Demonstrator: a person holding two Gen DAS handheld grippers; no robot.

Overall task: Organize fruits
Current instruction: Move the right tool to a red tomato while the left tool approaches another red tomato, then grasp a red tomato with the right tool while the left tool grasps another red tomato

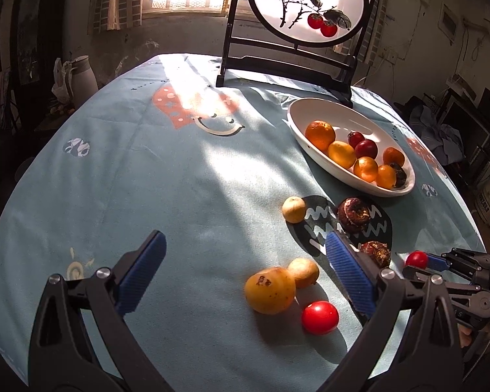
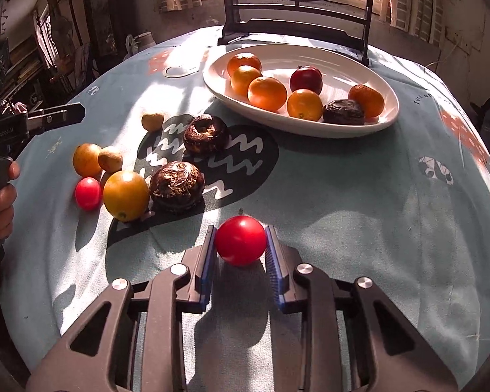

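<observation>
Ahead, bare cloth (image 2: pixel 343 196) before dish (image 2: pixel 310 127).

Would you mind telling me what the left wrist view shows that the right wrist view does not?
Only the left wrist view shows the open left gripper head-on and the whole persimmon painting. Only the right wrist view shows the yellow-orange fruit beside the near dark fruit. Both show the white bowl and the right gripper shut on the red tomato.

Bowl (image 2: pixel 369 75) of fruit before the screen stand (image 2: pixel 297 29), loose fruit (image 2: pixel 126 195) left of it
</observation>
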